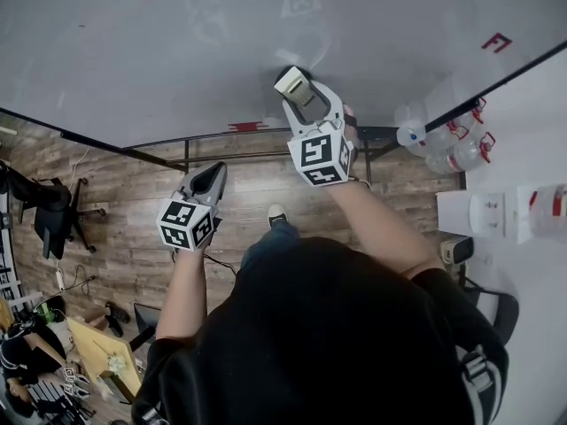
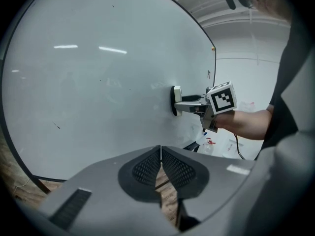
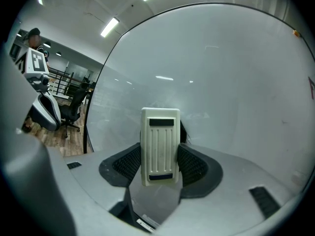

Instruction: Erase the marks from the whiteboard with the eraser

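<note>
Right hand-held gripper clamped on the ribbed cream plastic eraser, whose pad is pressed flat on the whiteboard. Board glossy grey-white, fills head view at 12 o'clock; any marks too faint to make out. Wood-plank floor below, office chair at 9 o'clock. Left hand-held gripper jaws together, empty, at 8 o'clock from the right.

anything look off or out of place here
Nothing stands out. The right gripper is shut on the eraser, which sits flat against the whiteboard; the left gripper is shut, empty and held off the board.
</note>
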Demonstrator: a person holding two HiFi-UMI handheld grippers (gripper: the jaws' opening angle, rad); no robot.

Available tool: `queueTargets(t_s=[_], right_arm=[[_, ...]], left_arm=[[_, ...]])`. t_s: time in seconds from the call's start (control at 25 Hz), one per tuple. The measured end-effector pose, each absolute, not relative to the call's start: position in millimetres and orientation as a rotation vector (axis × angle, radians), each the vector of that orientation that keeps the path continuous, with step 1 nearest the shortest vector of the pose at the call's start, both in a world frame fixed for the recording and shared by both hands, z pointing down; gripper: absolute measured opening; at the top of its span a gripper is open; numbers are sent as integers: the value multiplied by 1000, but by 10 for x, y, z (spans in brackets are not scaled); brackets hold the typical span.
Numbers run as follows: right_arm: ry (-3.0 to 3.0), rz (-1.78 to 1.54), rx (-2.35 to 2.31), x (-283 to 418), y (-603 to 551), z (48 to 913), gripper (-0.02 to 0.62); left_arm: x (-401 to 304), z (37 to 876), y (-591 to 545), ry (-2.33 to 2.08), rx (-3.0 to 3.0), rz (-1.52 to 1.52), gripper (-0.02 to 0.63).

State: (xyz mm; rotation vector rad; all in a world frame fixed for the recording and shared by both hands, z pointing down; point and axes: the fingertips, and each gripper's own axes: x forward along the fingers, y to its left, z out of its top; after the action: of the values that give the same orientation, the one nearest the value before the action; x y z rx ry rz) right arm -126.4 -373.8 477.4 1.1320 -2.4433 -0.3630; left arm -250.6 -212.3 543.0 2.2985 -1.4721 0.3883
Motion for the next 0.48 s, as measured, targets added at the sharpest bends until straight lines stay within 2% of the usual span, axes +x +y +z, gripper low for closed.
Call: queueTargets(t_s=[0.48], right_arm=[[-2327,-407,1274,-419,-3949,4654,229]], left_arm=[[-2142,5373,-2273,-1417,2351,383,21]])
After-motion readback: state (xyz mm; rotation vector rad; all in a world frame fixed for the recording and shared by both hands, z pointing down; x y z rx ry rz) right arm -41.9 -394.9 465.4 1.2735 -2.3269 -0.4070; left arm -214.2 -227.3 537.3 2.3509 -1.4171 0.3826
